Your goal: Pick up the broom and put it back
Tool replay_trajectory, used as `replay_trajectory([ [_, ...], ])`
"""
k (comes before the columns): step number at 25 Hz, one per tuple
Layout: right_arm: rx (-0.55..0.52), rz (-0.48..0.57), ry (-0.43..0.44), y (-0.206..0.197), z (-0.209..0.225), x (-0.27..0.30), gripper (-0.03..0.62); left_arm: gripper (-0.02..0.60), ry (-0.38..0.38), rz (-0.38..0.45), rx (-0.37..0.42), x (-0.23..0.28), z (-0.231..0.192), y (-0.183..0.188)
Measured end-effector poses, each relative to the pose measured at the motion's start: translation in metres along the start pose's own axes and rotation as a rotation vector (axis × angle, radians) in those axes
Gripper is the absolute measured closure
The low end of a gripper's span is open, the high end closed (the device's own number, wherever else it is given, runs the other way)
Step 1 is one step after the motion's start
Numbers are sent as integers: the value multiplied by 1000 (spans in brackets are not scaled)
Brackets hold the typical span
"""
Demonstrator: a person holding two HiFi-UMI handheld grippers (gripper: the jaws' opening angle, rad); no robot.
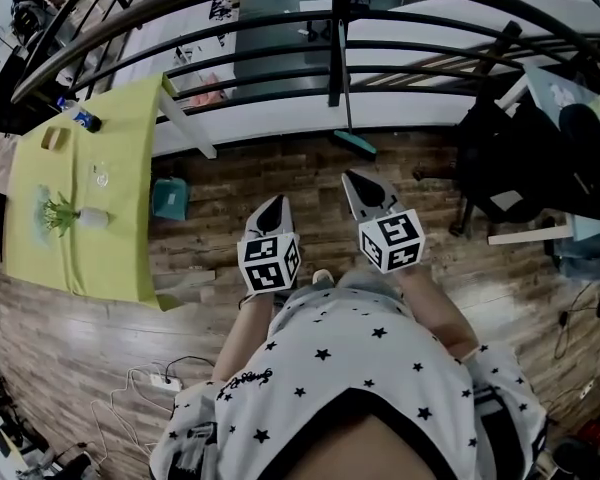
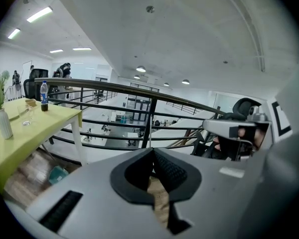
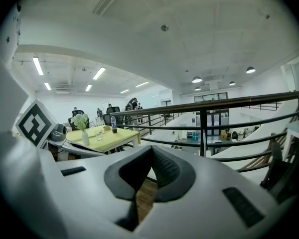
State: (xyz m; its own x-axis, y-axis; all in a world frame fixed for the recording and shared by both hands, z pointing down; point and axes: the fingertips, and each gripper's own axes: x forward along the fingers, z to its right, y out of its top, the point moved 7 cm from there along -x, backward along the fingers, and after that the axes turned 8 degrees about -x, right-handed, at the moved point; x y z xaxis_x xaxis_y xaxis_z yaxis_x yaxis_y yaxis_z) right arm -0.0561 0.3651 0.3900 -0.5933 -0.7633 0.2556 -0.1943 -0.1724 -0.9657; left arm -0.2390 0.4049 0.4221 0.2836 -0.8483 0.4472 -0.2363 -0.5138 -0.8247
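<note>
Indoors: wood floor [image 1: 280, 173], yellow-green table [image 1: 130, 148], broom [image 1: 355, 145] by railing [image 1: 335, 58].

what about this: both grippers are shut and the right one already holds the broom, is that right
One thing is off: the right gripper holds nothing. The right gripper view shows its jaws together with nothing between them, and the head view shows the broom by the railing, ahead of it. The left gripper is shut too.

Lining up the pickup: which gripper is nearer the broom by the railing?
Right. The right gripper sits just short of the broom at the railing. The left gripper is farther off to the broom's left, toward the yellow table.
</note>
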Motion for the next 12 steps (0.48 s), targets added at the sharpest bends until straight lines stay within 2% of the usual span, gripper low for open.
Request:
replay_trajectory([
  [12, 17, -22, -10, -2, 2, 6, 600, 571, -8, -24, -10, 12, -11, 2],
])
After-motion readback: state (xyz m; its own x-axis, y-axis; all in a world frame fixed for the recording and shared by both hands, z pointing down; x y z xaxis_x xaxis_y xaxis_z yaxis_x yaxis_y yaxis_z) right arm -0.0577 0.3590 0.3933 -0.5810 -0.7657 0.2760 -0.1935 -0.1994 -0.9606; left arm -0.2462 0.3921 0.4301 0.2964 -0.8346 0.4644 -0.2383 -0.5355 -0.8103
